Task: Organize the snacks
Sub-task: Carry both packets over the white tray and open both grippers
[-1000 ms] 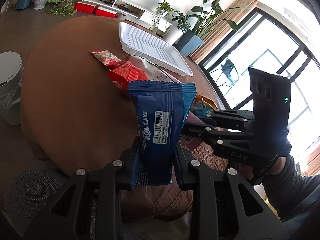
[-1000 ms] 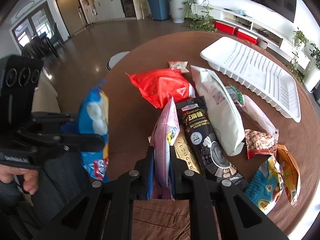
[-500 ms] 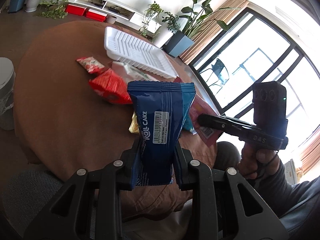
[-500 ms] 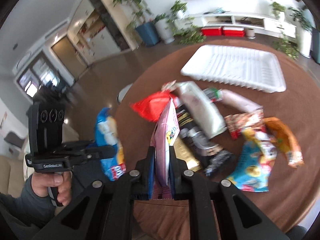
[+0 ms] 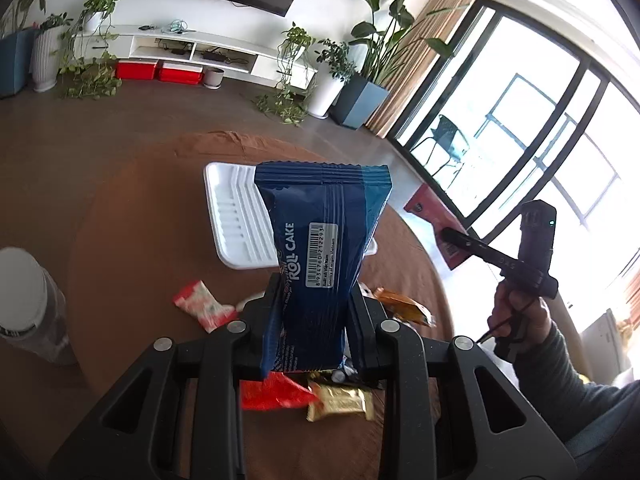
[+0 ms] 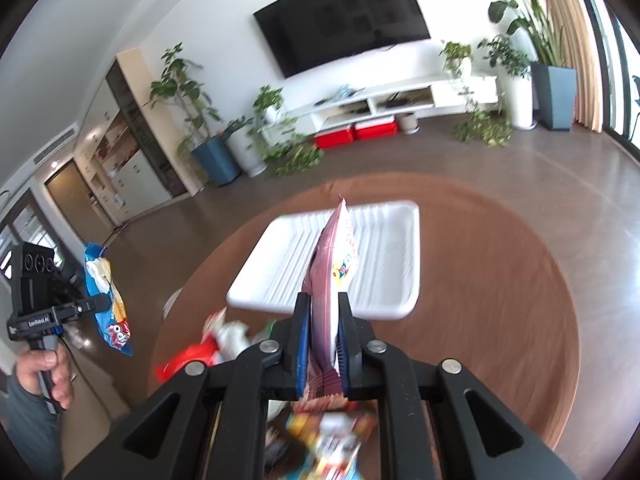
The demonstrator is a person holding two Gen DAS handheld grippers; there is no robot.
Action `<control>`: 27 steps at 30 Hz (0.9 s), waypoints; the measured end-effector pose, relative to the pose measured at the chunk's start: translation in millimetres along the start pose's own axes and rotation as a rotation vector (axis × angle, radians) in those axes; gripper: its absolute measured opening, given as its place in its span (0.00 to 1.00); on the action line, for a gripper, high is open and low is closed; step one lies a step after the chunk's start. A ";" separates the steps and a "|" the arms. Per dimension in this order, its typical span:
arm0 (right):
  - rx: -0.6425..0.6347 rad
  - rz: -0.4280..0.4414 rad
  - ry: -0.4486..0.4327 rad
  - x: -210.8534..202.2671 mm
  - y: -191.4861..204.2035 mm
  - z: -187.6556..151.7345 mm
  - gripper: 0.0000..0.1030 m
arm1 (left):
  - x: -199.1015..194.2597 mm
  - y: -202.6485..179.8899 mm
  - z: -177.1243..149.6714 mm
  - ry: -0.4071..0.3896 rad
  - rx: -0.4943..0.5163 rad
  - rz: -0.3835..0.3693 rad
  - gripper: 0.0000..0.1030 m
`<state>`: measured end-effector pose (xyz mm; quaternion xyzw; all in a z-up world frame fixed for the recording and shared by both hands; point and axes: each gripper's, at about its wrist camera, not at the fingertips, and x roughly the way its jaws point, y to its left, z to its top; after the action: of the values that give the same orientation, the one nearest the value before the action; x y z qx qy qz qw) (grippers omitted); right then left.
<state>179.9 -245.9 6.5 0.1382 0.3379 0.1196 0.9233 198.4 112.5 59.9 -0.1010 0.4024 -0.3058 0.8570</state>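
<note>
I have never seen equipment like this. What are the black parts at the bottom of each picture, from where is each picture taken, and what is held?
There is no robot here. A person holds a hand-operated gripper in each hand, and a small camera on each gripper looks forward along its two fingers. The black parts are those fingers.

In the left camera's picture, the left gripper is shut on a blue cake packet. At the right you see the person's other hand with its tool.

In the right camera's picture, the right gripper is shut on a thin pink packet.

Below lies a round brown table with a white tray, apparently empty, and loose snack packets nearer the person.
</note>
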 end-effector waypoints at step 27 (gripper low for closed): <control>0.176 0.023 0.232 171.4 -80.5 35.7 0.10 | 266.7 38.9 91.3 0.390 0.038 0.170 0.25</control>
<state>341.0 -273.4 -95.6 0.2078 0.4497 0.1154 0.8610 414.6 -24.8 -64.0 0.0104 0.5619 -0.2537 0.7873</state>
